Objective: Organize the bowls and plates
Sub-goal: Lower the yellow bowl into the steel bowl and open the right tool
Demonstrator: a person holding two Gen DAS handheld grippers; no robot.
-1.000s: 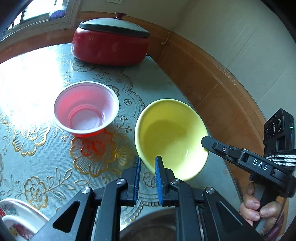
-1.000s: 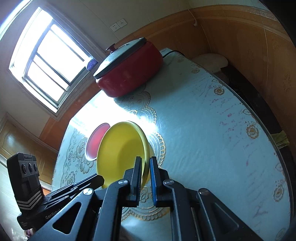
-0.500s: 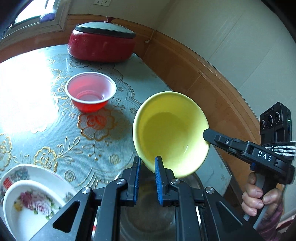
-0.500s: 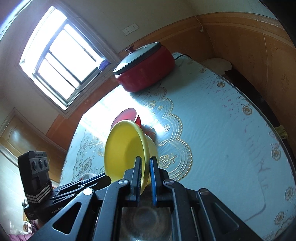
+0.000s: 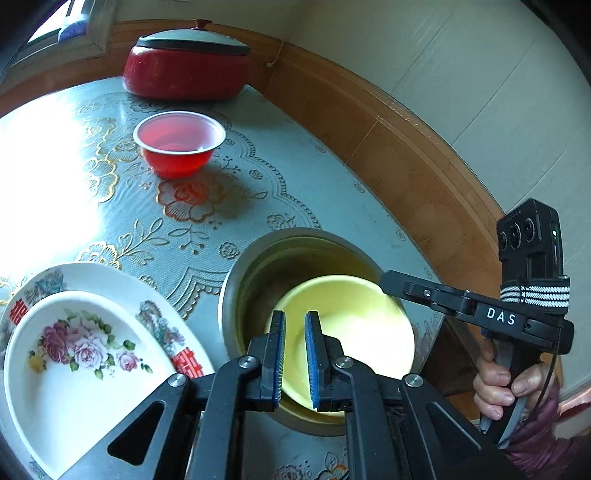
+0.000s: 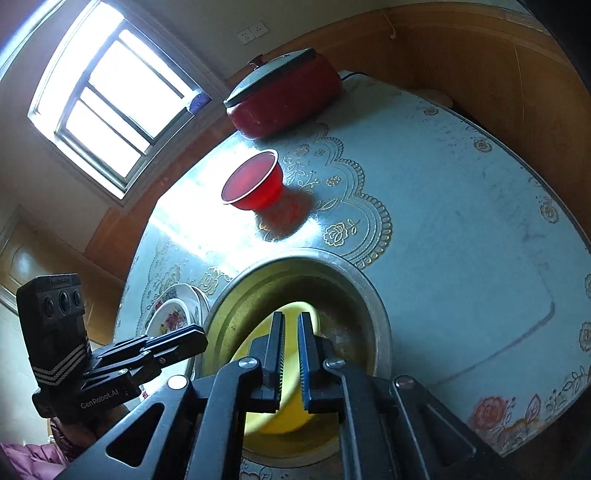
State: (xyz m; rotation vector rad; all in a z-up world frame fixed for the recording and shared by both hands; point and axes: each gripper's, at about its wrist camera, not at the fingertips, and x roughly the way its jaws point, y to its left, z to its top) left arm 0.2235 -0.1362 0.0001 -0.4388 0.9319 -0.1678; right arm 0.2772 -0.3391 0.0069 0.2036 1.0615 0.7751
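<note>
Where once aloft, yellow bowl (image 5: 343, 325) inside basin (image 5: 236, 280).

Black grippers (image 5: 294, 354) with blue-ribbed pads (image 5: 312, 363), silver screws and white "DAS" lettering are seen, beside a purple sleeve (image 5: 535, 439).

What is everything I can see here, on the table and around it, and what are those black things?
yellow bowl: one, yellow, inside the metal basin, its rim pinched from two sides
metal basin: one, grey steel, at the near table edge
red bowl: one, translucent red with a white rim, mid-table
flowered plates: two stacked, white with roses, left of the basin
red pot: one, red with a grey lid, far end by the wall
table: one, pale blue cloth with gold flowers
window: one, bright, behind the table
wall socket: one, white, above the pot
left hand-held gripper: black, blue pads, shut on the bowl's near rim
right hand-held gripper: black, shut on its other rim
hand: one, gripping the right handle
</note>
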